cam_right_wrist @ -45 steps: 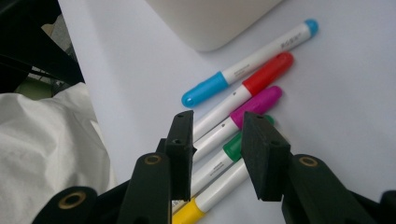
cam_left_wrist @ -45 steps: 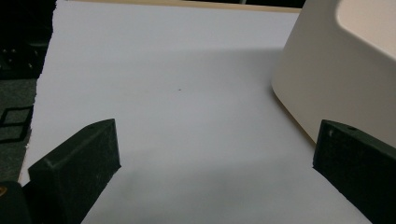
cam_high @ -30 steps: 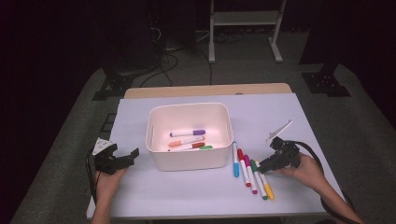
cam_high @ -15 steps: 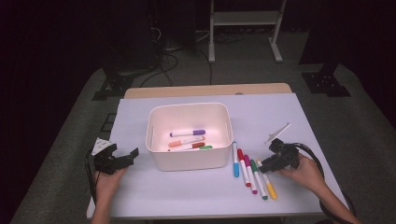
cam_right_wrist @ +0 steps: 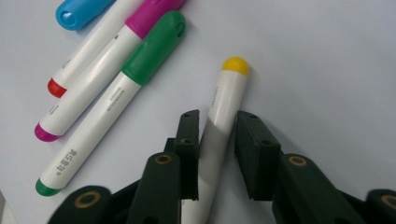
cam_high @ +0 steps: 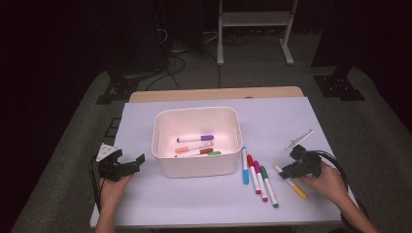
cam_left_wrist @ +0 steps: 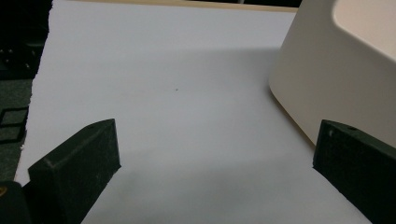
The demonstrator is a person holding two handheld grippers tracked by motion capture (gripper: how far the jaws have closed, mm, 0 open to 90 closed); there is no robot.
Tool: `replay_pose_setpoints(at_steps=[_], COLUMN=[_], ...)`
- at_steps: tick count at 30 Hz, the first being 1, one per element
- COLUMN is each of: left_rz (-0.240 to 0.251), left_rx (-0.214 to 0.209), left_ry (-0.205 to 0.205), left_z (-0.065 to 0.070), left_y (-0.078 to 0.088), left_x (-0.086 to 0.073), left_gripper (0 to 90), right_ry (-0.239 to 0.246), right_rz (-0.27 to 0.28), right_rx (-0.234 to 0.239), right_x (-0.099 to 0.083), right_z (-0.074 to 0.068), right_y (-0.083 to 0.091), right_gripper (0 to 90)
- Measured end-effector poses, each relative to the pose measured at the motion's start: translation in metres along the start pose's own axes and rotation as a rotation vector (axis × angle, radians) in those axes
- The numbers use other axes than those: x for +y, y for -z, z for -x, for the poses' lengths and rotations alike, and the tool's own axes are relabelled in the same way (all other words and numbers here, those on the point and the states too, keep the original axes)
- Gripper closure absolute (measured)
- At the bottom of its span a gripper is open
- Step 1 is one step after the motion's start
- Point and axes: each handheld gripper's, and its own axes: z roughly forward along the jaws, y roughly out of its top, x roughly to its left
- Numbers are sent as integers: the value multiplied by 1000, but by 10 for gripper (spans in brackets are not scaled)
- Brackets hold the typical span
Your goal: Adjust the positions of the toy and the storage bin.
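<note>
Since the earlier frame the right gripper [cam_high: 290, 170] has stayed low over the yellow marker [cam_high: 290, 182], and its jaws have just been closing around the barrel. In the right gripper view the marker [cam_right_wrist: 219, 130] lies between the two pads, the left pad against the barrel and the right one close beside it; I cannot tell whether the grip is firm yet. The marker lies flat on the table [cam_high: 194, 208], well to the 3 o'clock side of the white bin [cam_high: 160, 141], and looks not yet lifted.

Its long axis runs from 10 o'clock to 4 o'clock in the high view, with the broad yellow cap at the 4 o'clock end. The jaws cross the barrel near its middle, probably so it will stay balanced when raised.

Blue, red, magenta and green markers [cam_high: 262, 184] lie side by side between it and the bin, likely waiting their turn, since several markers already rest inside.

The left gripper [cam_high: 128, 165] rests at the bin's 9 o'clock side, jaws wide apart and empty.
</note>
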Motion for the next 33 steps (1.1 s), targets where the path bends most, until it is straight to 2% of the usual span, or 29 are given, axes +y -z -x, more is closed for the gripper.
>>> replay_pose_setpoints(at_steps=[4,7,8,10,15,22,23,24,25,29,31,32,33], left_rz=[1,0,0,0,0,3,3,2,1,0,1,1,2], left_rx=[1,0,0,1,0,0,1,1,2,1,0,0,1], left_ry=[0,-1,-1,-2,-4,-4,-3,-2,0,-3,-2,-2,-2], left_z=[0,0,0,0,1,1,0,0,0,0,1,1,1], left_y=[0,0,0,0,0,0,0,0,0,-1,-1,-1,0], left_x=[0,0,0,0,0,1,0,0,0,0,0,0,0], left_gripper=[0,0,0,0,0,0,0,0,0,0,0,0,0], right_ry=[-27,-53,-53,-23,3,-10,-27,-27,-40,-66,-66,-66,-55], right_rz=[10,20,20,14,1,2,-1,-1,16,46,72,72,90], right_rx=[13,41,41,3,-34,-20,8,8,42,115,150,150,184], right_x=[-3,-6,-6,-7,-8,-8,-7,-7,-7,-3,1,1,10], right_z=[5,14,14,12,5,7,11,11,15,20,20,20,18], right_y=[3,4,4,6,3,3,4,4,5,13,21,21,32], right_gripper=[739,753,753,750,743,752,752,752,752,752,752,752,752])
